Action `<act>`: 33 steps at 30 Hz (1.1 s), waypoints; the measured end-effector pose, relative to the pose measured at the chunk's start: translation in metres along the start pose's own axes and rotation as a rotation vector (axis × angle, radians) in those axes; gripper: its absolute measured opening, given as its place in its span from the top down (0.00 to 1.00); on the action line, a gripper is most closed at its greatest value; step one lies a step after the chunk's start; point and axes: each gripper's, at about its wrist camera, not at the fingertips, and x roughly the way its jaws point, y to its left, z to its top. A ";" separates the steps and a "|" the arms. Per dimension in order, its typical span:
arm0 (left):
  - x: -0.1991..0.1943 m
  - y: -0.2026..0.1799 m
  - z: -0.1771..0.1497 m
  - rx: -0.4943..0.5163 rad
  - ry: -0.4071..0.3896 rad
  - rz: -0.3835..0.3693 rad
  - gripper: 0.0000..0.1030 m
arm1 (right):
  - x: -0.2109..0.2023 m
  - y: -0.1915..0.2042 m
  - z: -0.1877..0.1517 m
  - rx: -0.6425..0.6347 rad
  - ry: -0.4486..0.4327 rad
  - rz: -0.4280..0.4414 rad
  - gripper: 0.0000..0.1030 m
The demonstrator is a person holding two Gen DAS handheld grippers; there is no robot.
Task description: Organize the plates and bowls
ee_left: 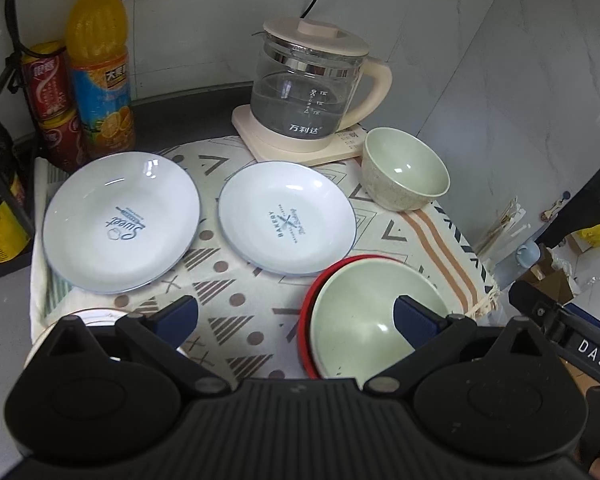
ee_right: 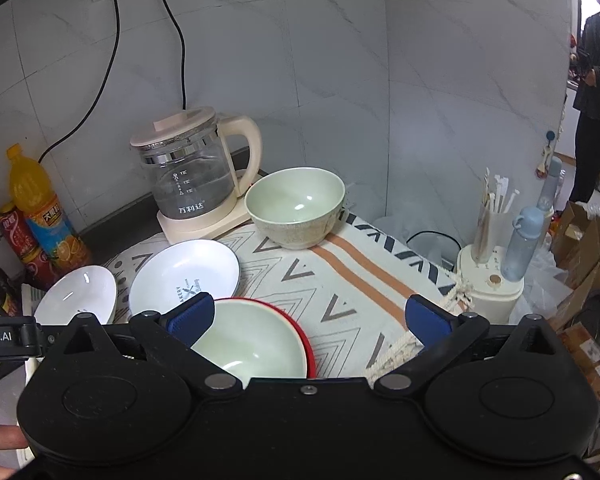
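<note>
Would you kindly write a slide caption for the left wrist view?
Open left gripper above patterned cloth with two white plates, two green bowls.

In front of you, on a patterned cloth, two white plates lie flat and upright, side by side, close together. The left plate (ee_left: 121, 222) reads "Sweet" in blue; the right plate (ee_left: 287, 217) reads "Bakery". Past the right plate, beside it, a pale green speckled bowl (ee_left: 404, 168) stands upright and empty. Nearest you, a second pale green bowl (ee_left: 370, 318) sits nested inside a red dish (ee_left: 309, 300), just beside the Bakery plate.
</note>
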 end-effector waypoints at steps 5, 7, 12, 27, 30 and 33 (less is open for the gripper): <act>0.015 -0.013 0.015 0.010 -0.003 0.013 0.00 | 0.015 -0.007 0.011 -0.002 0.008 0.010 0.00; 0.022 -0.020 0.023 0.003 -0.004 0.025 0.00 | 0.024 -0.011 0.017 -0.001 0.016 0.014 0.00; 0.045 -0.033 0.044 -0.022 0.016 0.051 0.00 | 0.049 -0.023 0.035 -0.012 0.035 0.034 0.00; 0.106 -0.074 0.094 -0.107 0.018 0.078 0.01 | 0.129 -0.061 0.083 -0.006 0.074 0.168 0.00; 0.116 -0.080 0.103 -0.118 0.010 0.086 0.01 | 0.144 -0.067 0.091 -0.012 0.079 0.185 0.00; 0.128 -0.086 0.110 -0.139 0.003 0.090 0.01 | 0.159 -0.072 0.099 -0.028 0.088 0.190 0.01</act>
